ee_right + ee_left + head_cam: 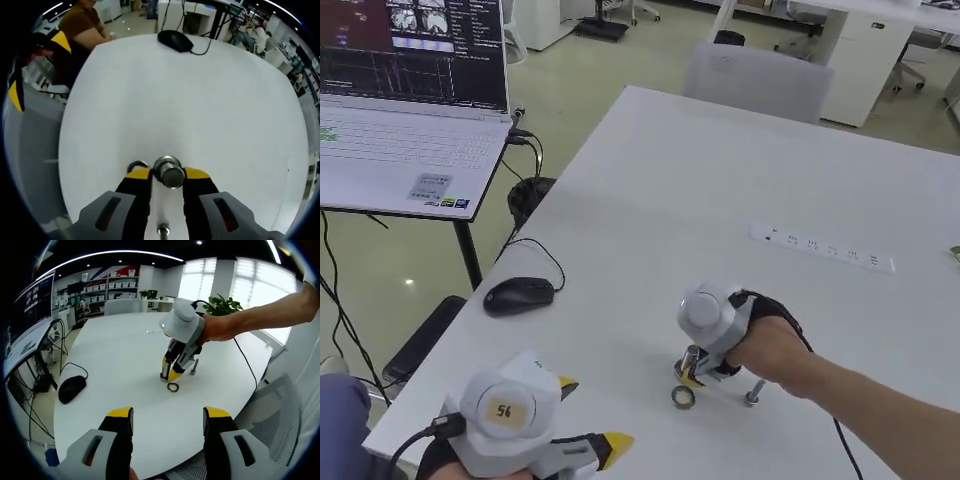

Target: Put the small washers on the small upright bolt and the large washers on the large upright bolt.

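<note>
My right gripper (692, 376) points down at the table, its jaws closed on a large washer (168, 171) that sits at the top of the large upright bolt (690, 358). A loose washer (683, 397) lies flat on the table just in front of that bolt, and appears beside the left jaw as a ring (137, 165). The small upright bolt (753, 392) stands to the right, by the hand. My left gripper (588, 420) hovers open at the near table edge, nothing between its fingers, and faces the right gripper (171, 374), the loose washer (173, 387) and the small bolt (194, 367).
A black mouse (518, 295) with its cable lies at the table's left edge. A white power strip (822, 247) lies further back on the right. A laptop (410, 150) stands on a side stand to the left, a grey chair (755, 80) at the far end.
</note>
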Demonstrator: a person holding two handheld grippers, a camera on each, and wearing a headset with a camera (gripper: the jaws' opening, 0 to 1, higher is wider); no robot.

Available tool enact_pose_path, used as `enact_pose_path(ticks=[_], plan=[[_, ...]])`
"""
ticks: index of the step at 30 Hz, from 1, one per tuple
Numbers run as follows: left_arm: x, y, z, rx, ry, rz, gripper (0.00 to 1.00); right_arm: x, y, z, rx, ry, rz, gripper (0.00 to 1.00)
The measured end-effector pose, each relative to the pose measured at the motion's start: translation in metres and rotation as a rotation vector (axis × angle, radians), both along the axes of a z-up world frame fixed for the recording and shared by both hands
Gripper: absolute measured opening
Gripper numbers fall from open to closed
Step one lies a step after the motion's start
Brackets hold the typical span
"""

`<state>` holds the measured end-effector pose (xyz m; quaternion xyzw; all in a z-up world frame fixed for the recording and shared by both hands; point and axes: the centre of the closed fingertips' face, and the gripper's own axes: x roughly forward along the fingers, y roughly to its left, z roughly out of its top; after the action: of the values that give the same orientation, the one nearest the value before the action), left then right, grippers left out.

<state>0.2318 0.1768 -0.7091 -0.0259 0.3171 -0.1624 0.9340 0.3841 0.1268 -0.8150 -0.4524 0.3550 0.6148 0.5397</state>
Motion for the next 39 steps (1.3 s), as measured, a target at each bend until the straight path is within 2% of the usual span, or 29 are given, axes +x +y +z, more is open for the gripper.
enact_pose_path(ticks=[6, 11, 16, 20, 22, 26, 29, 33, 36, 39], plan=[[0.001, -0.003, 0.002, 0.02, 0.008, -0.03, 0.56, -0.002, -0.006, 0.008, 0.028, -0.023, -0.02, 0.26], [0.004, -0.003, 0.004, 0.028, 0.005, -0.035, 0.56, 0.002, -0.016, 0.017, 0.033, -0.11, 0.027, 0.31], [0.004, -0.007, 0.003, 0.031, 0.007, -0.042, 0.56, -0.001, -0.025, 0.03, 0.074, -0.135, 0.018, 0.3], [0.003, -0.011, 0.002, 0.032, 0.013, -0.049, 0.56, -0.003, -0.034, 0.037, 0.086, -0.17, 0.03, 0.28], [0.002, -0.012, 0.002, 0.033, 0.015, -0.05, 0.56, -0.006, -0.037, 0.041, 0.104, -0.165, 0.02, 0.27], [0.003, -0.014, 0.002, 0.039, 0.017, -0.054, 0.56, -0.014, -0.046, 0.042, 0.106, -0.161, 0.03, 0.26], [0.004, -0.014, 0.002, 0.04, 0.017, -0.053, 0.56, -0.023, -0.049, 0.041, 0.118, -0.14, 0.034, 0.26], [0.005, -0.013, 0.005, 0.041, 0.013, -0.046, 0.56, -0.032, -0.056, 0.034, 0.109, -0.128, 0.042, 0.26], [0.005, -0.012, 0.004, 0.045, 0.016, -0.044, 0.56, -0.044, -0.059, 0.031, 0.111, -0.087, 0.048, 0.26], [0.005, -0.011, 0.005, 0.044, 0.014, -0.038, 0.56, -0.053, -0.063, 0.026, 0.099, -0.082, 0.095, 0.26]])
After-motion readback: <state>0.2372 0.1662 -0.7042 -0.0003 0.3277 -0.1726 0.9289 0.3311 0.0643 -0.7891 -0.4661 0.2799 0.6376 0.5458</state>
